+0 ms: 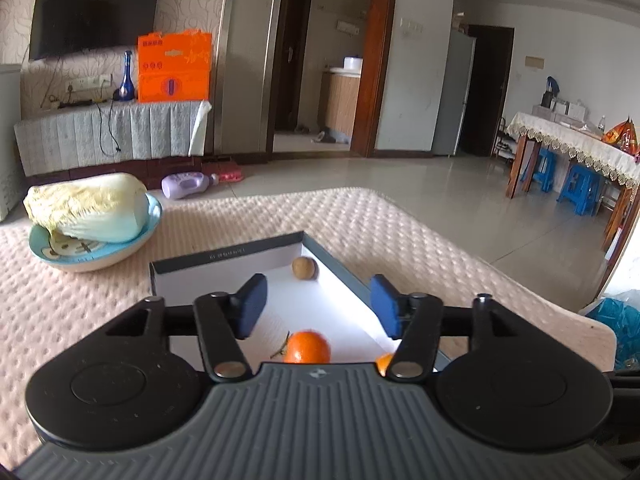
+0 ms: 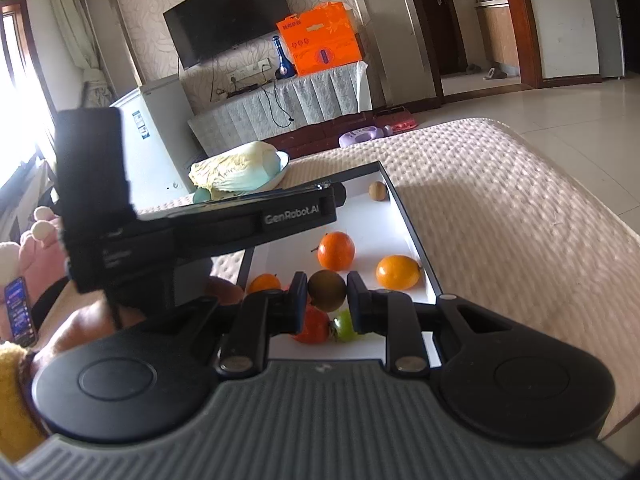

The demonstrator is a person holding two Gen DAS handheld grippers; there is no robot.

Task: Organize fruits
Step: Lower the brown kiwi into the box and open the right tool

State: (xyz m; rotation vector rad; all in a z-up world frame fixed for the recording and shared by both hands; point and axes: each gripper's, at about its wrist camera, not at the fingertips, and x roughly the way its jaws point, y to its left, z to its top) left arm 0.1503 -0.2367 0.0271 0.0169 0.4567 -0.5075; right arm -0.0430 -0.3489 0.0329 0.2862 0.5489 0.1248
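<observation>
Right gripper (image 2: pixel 327 300), clamped on the brown fruit (image 2: pixel 326 290), should lower gently toward twelve o'clock in the tray (image 2: pixel 412 224), clear of the empty, half-spread left gripper (image 1: pixel 318 306).

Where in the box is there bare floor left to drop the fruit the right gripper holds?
Free: the white stretch of the box between the small brown fruit in the far corner and the stemmed orange. Crowded: the near end, where oranges, a red fruit and a green one cluster under the right gripper and its brown fruit.

red fruit (image 2: pixel 316 326) partly hidden behind right gripper (image 2: pixel 327 296), possibly tomato
</observation>
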